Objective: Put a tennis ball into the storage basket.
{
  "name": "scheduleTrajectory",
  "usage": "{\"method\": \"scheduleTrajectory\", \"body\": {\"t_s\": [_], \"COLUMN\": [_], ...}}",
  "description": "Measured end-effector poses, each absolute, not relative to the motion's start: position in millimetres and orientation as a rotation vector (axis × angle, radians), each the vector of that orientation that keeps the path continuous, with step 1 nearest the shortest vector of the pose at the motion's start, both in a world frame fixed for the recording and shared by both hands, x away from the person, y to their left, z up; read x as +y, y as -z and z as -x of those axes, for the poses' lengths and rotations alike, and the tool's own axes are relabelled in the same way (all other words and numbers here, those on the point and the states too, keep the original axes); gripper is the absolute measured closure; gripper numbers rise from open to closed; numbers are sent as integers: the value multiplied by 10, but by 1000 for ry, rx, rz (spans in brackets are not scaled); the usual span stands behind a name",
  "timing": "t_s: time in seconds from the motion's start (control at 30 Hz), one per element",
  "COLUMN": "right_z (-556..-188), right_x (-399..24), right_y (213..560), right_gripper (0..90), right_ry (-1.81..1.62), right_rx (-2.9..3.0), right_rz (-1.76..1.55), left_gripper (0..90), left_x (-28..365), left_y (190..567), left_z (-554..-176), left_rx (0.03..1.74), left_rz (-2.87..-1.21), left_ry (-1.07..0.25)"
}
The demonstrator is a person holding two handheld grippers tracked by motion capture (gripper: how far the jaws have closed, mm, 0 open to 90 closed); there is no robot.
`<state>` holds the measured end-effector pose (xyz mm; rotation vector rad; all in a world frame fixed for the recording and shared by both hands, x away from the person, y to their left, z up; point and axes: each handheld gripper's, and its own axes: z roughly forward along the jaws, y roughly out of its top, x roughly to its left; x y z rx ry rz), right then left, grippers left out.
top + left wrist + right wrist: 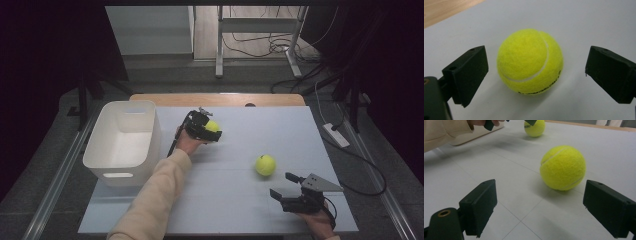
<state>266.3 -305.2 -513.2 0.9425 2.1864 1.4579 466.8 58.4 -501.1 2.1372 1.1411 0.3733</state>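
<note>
Two yellow tennis balls lie on the pale grey table. The far ball [212, 126] [530, 61] [534, 128] sits between the wide-apart jaws of my left gripper [214, 131] [535, 75], which is open and clear of it on both sides. The near ball [265, 165] [563, 167] rests mid-right on the table. My right gripper [286, 186] [539, 210] is open a short way behind that ball, which lies ahead of its jaws, not between them.
A white plastic bin [123, 142] stands at the table's left side, beside the left forearm in a cream sleeve [155, 195]. A wooden strip [217, 99] runs along the far edge. Table legs and cables lie on the floor beyond.
</note>
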Motion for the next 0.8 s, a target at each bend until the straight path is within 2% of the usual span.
{"method": "scheduleTrajectory", "body": {"t_s": [0.53,0.67,0.8], "right_z": [-2674,-2672,-2670], "right_x": [-3068,-3075,-3083], "right_y": [5138,5137,5137], "right_gripper": [119,119,119], "right_ry": [-1453,-1453,-1450], "right_rx": [2186,2184,2184], "right_rz": [-946,-948,-949], "left_gripper": [70,115,252], "left_x": [567,566,578], "left_y": [5141,5162,5174], "left_z": [-4800,-4810,-4816], "left_rx": [1171,1175,1170], "left_rz": [-2127,-2128,-2119], "left_ry": [-335,-339,-329]}}
